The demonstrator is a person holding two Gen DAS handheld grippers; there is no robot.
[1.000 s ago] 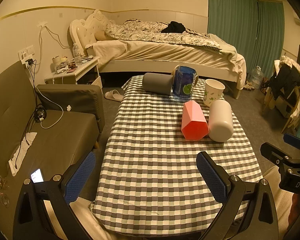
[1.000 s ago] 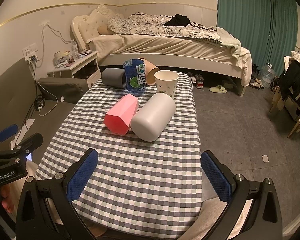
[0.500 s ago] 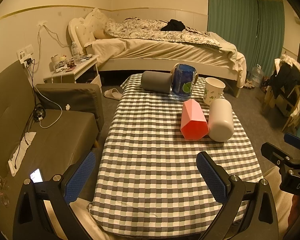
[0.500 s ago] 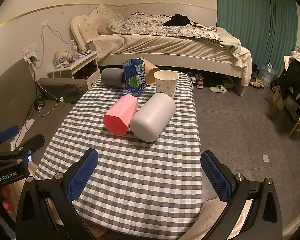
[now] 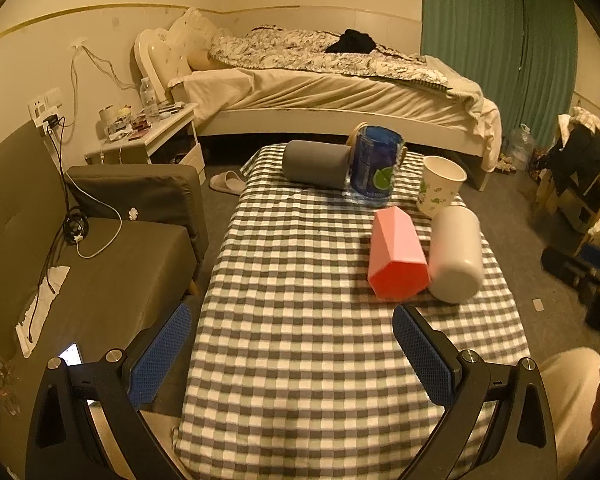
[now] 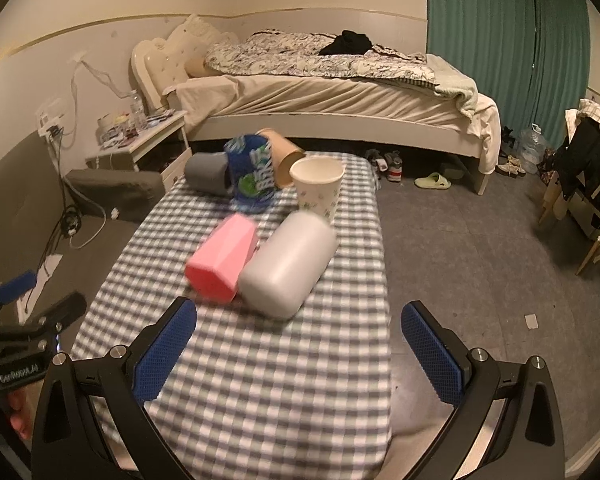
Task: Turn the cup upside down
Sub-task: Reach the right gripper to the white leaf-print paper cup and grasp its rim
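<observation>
Several cups sit on a checked table (image 5: 300, 320). A pink faceted cup (image 5: 396, 258) (image 6: 222, 264) and a pale grey cup (image 5: 456, 254) (image 6: 288, 264) lie on their sides side by side. A dark grey cup (image 5: 314, 164) (image 6: 208, 172) lies at the far end beside a blue cup (image 5: 376, 170) (image 6: 252, 178) and a brown paper cup (image 6: 284, 154). A white paper cup (image 5: 440, 192) (image 6: 318, 186) stands upright. My left gripper (image 5: 292, 354) is open and empty over the near table. My right gripper (image 6: 298, 354) is open and empty, just short of the pale grey cup.
A dark sofa (image 5: 112, 264) runs along the table's left side. A bed (image 5: 340, 88) stands behind the table, a nightstand (image 5: 148, 136) to its left. Grey floor (image 6: 480, 240) lies right of the table, with a cluttered chair (image 6: 592, 184).
Both grippers have moved forward toward the cups, the right one more, and its view is blurred. The right gripper has left the left wrist view. The cups have not moved.
</observation>
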